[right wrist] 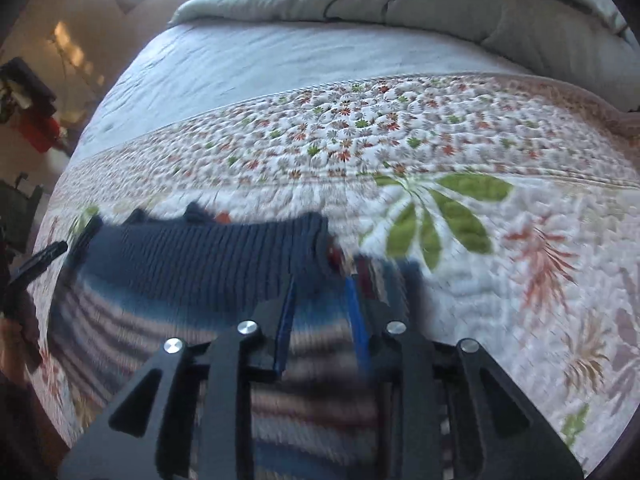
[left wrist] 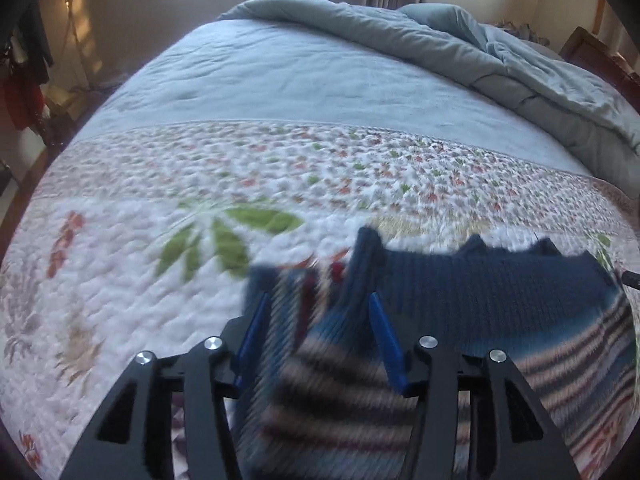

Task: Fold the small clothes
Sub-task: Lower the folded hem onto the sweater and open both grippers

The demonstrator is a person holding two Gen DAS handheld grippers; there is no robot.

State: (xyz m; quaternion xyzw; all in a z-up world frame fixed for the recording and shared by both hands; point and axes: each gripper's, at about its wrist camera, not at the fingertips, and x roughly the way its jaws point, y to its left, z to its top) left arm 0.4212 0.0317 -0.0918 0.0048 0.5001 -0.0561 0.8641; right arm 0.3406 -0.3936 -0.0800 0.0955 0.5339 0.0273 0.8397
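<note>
Left tongs (left wrist: 316, 336) stand partly parted, a fold of the striped knit sweater (left wrist: 500, 300) between their blue pads (left wrist: 386, 340); whether they pinch it, blur hides. Its ribbed navy hem runs nine-to-three across the quilted floral bedspread (left wrist: 120, 300). Right tongs (right wrist: 320, 312) straddle the other end, narrower, grip likewise unclear.

A sweater (left wrist: 500, 292) is lying on a quilt (left wrist: 120, 320) at the near part of a bed (left wrist: 280, 72), stretching between the left gripper (left wrist: 316, 320) and the right gripper (right wrist: 322, 304). A duvet (left wrist: 440, 48) is lying bunched behind, at the far edge.
</note>
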